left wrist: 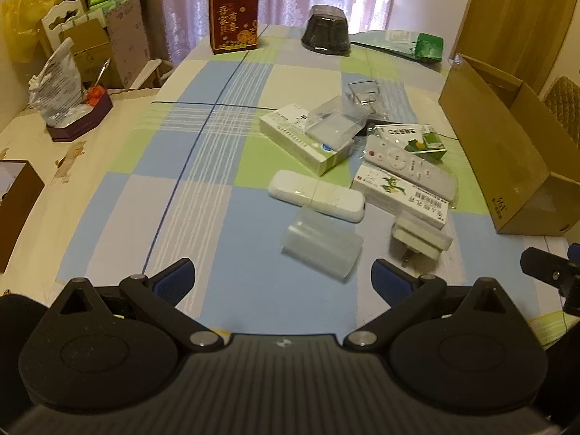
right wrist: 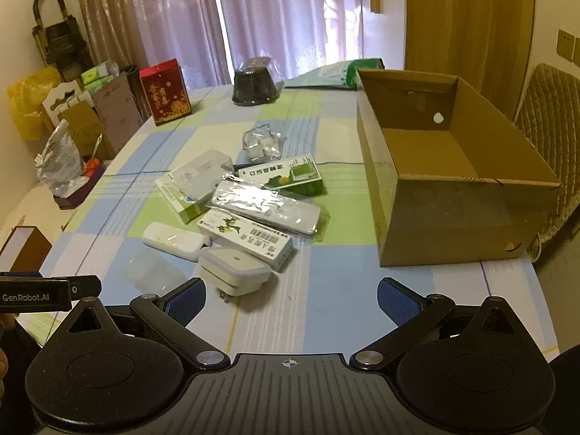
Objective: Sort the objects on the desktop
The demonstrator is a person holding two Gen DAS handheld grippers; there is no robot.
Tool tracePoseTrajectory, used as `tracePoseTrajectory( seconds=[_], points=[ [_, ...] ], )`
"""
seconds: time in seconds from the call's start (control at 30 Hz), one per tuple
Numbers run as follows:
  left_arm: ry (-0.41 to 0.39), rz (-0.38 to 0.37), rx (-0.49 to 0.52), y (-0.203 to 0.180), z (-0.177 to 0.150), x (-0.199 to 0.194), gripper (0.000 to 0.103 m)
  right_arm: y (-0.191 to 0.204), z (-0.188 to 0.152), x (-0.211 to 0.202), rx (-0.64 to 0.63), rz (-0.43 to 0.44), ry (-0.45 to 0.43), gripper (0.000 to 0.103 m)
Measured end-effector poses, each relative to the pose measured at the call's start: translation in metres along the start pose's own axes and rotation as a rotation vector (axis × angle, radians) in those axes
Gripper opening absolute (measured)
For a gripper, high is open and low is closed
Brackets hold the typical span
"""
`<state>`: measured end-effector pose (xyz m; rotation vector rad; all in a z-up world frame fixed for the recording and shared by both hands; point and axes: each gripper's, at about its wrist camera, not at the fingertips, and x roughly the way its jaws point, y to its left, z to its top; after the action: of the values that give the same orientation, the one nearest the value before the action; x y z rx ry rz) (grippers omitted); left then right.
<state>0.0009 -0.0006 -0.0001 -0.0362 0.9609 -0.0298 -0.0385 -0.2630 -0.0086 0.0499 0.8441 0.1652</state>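
The clearest words are "GenRobot.AI", white on the black body of the left gripper (right wrist: 36, 295), seen at the left edge of the right wrist view. The red box (left wrist: 233, 18) at the far end of the table carries large gold Chinese characters down its front, reading roughly 吾家有喜. The long white medicine box (right wrist: 246, 241) bears a barcode with Chinese print beside it, too small to read. The green-and-white box (right wrist: 281, 177) has a line of dark Chinese characters, blurred. The cardboard box (left wrist: 507, 166) shows a small dark printed mark near its lower corner, unreadable.
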Motion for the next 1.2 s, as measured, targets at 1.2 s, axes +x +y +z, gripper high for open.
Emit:
tracePoseTrajectory(
  seconds=[1.2],
  points=[
    [0.006,0.005,-0.006,-0.001,-0.009,0.000,0.101,0.006,-0.012,0.004,-0.026,0.009,0.022,0.103]
  ],
)
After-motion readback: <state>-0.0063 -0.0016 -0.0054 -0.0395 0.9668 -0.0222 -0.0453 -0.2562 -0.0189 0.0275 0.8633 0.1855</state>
